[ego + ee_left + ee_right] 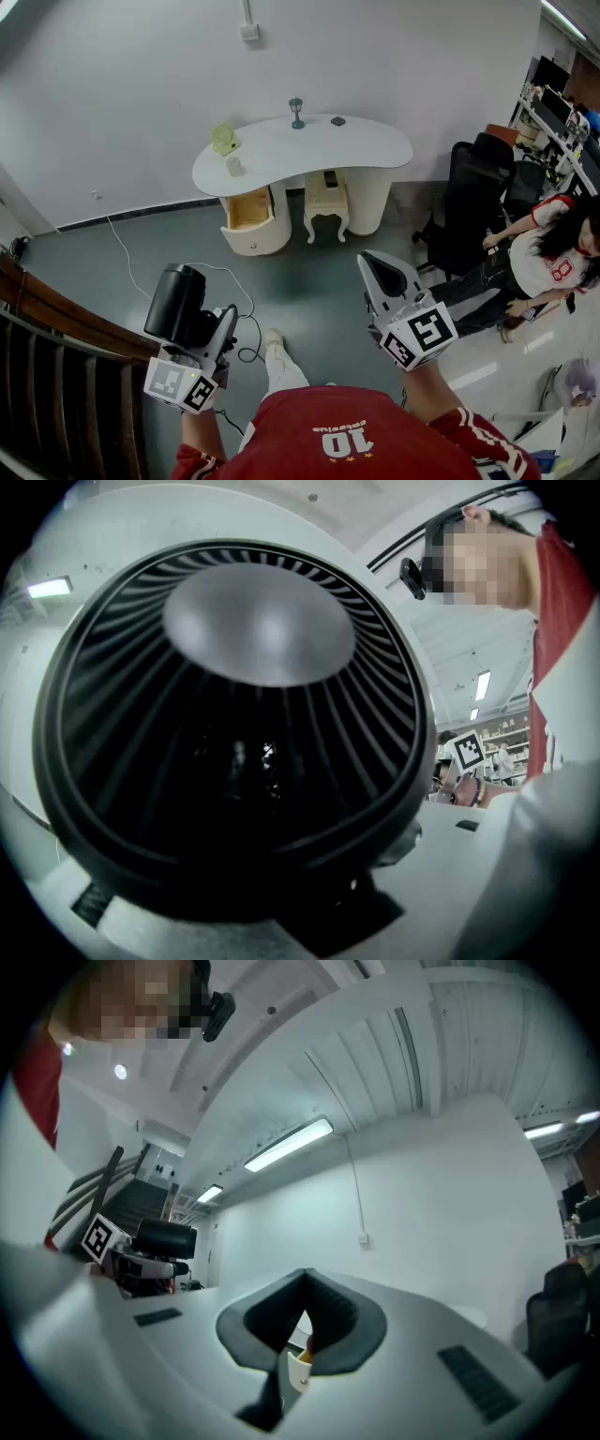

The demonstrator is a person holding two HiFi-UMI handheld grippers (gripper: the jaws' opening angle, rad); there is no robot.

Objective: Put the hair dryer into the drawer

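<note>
While the person stands well back from the white desk (pixel 309 150), the left tool (pixel 204 323) is clenched round the black hair dryer (pixel 174 302), held low at the person's left, and its ribbed round grille fills the left gripper view. The right tool (pixel 380 272) is pressed together with nothing in it. The desk's drawer (pixel 249 210) stands pulled out, well apart from the hair dryer.

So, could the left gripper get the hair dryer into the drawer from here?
Probably not yet: the left gripper, shut on the hair dryer, stands well short of the open drawer; only bare floor and a cable lie between.
</note>
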